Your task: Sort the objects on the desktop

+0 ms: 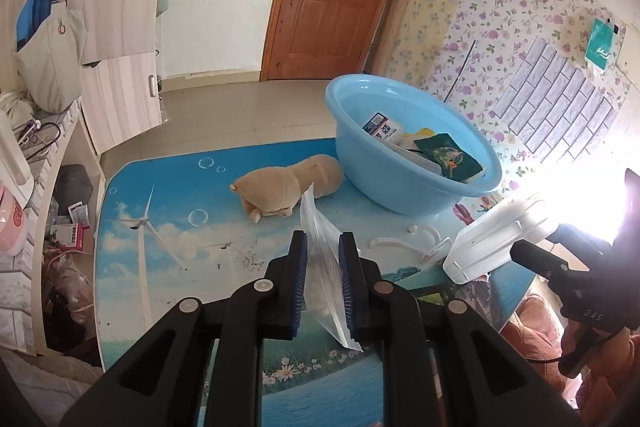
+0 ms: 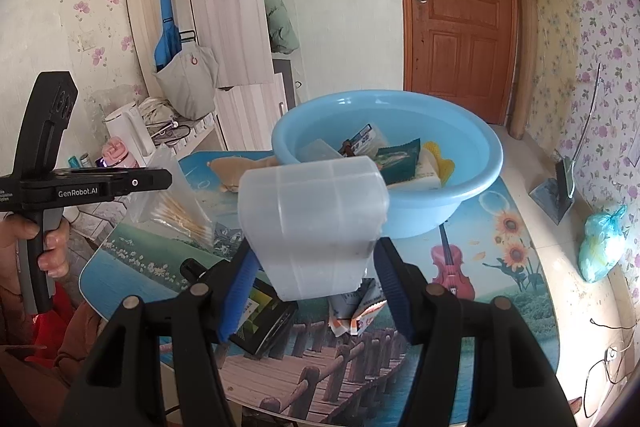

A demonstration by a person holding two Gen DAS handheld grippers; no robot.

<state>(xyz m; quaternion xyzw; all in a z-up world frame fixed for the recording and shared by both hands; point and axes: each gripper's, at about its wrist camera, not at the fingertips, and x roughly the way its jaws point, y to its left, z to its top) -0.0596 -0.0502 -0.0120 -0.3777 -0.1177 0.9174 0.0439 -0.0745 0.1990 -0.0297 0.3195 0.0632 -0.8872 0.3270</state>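
My left gripper (image 1: 323,247) is clamped on one clear bag of cotton swabs (image 1: 320,267), held above the table (image 1: 168,227). My right gripper (image 2: 314,267) grips one translucent plastic box (image 2: 312,223), also lifted. One blue basin (image 1: 400,183) and one plush toy (image 1: 288,187) sit on the table.

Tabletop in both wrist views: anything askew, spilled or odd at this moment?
The plush toy lies toppled on its side against the blue basin. Dark crumbs or specks are scattered on the printed table cover. White plastic pieces lie loose near the basin. Nothing looks broken.
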